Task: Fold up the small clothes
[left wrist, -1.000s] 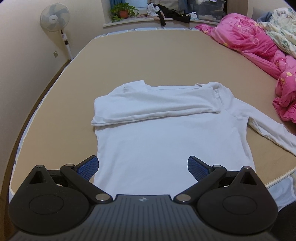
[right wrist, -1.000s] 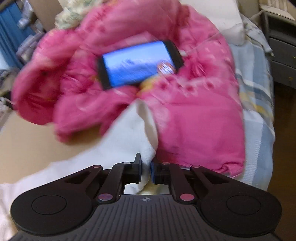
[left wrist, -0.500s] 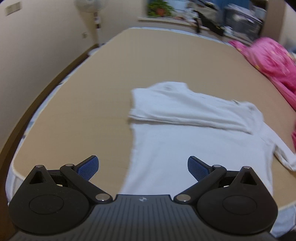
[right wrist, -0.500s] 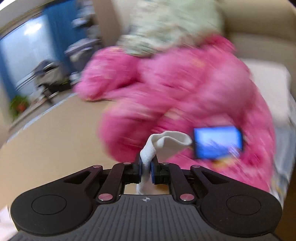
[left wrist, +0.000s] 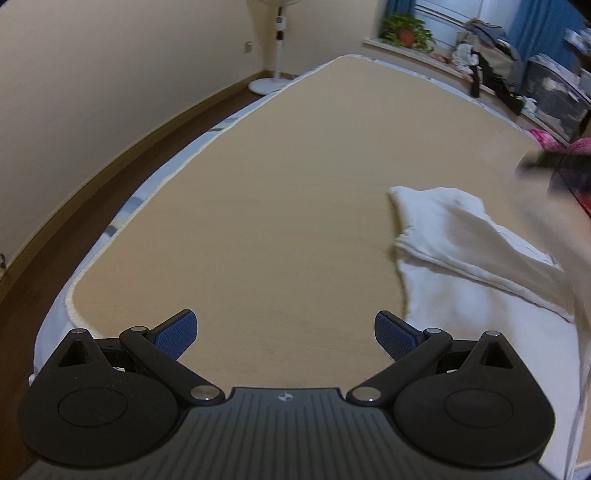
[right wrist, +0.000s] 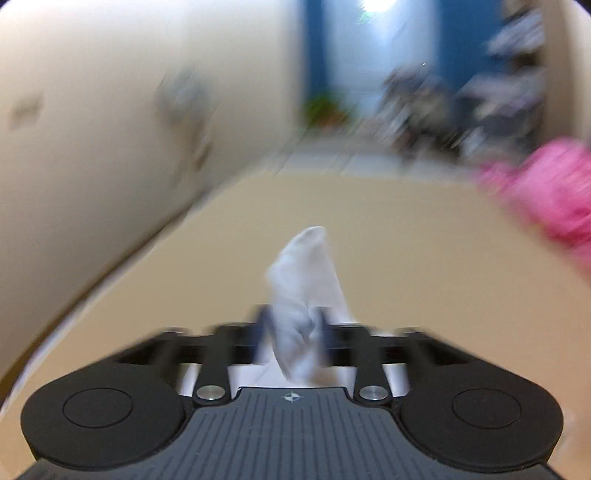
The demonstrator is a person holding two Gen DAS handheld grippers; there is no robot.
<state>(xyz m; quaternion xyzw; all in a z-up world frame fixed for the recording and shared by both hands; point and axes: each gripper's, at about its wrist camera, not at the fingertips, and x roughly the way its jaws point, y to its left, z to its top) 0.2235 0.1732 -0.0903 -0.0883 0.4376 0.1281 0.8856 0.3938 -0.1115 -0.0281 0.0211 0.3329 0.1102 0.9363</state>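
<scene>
A white long-sleeved shirt (left wrist: 480, 288) lies on the tan bed mat (left wrist: 295, 184), at the right of the left wrist view, with one sleeve folded across its chest. My left gripper (left wrist: 284, 332) is open over bare mat to the left of the shirt, with nothing between its fingers. My right gripper (right wrist: 293, 332) is blurred by fast motion. Its jaws are opening and the shirt's other sleeve (right wrist: 303, 280) still stands bunched between them. In the left wrist view the right gripper (left wrist: 554, 166) is a dark blur above the shirt, with pale cloth streaming below it.
A pink quilt (right wrist: 546, 195) is heaped at the right side of the bed. A standing fan (left wrist: 277, 44) is by the far wall. A windowsill holds a potted plant (left wrist: 406, 31) and clutter. Dark floor (left wrist: 110, 155) runs along the bed's left edge.
The right gripper swung away from the pink quilt and out over the mat, carrying the sleeve, and its jaws have parted. The left gripper slid left, so the shirt now sits at the right of its view.
</scene>
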